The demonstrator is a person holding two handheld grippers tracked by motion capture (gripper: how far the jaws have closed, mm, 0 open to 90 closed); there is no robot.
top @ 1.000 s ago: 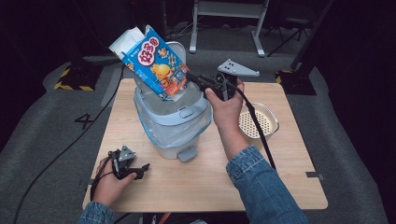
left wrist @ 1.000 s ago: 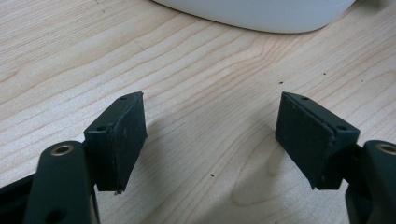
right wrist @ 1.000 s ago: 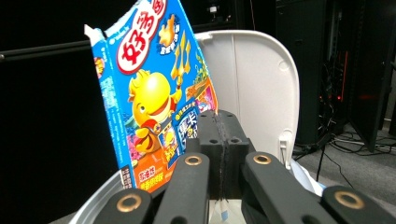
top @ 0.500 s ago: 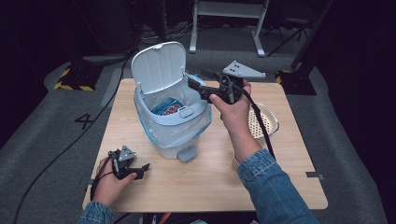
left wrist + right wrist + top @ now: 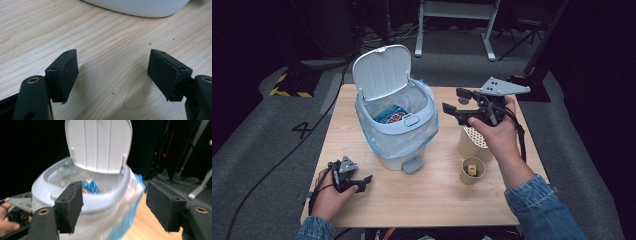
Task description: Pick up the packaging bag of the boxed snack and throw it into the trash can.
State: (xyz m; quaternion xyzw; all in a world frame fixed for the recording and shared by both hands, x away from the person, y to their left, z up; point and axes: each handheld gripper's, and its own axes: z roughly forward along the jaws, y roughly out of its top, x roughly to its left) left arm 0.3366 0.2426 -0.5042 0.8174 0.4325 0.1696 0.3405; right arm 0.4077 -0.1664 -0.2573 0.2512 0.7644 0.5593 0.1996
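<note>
Snack packet is seen lying inside the lined pedal bin, blue with a red label, mostly below the rim; in the right gripper view its blue top is glimpsed through the opening. The bin lid is stood upright at the back, hinged open. A clear liner with blue edging is draped over the bin's rim. The foot pedal is pointed toward the person's side.

Right gripper is held in the air just right of the bin, at about rim height, apart from it, jaws aimed leftward at the bin. Its jaws have just been opening and nothing is seen between them; the pads are parted wide with only the bin beyond. The packet is judged released and the drop done.

Left gripper is rested low on the wooden table at the near left corner, jaws spread and empty, bare tabletop between the pads, the bin's white base just ahead.

Just below the right hand two cardboard tubes are noted: a perforated white-topped one partly hidden by the hand, and a shorter cup holding something yellow.

Key relation: the packet is lying left of and below the right gripper, inside the rim. The right hand is the nearer to the lid; the left is nearer the pedal. Closing the lid is judged the likely remainder.
</note>
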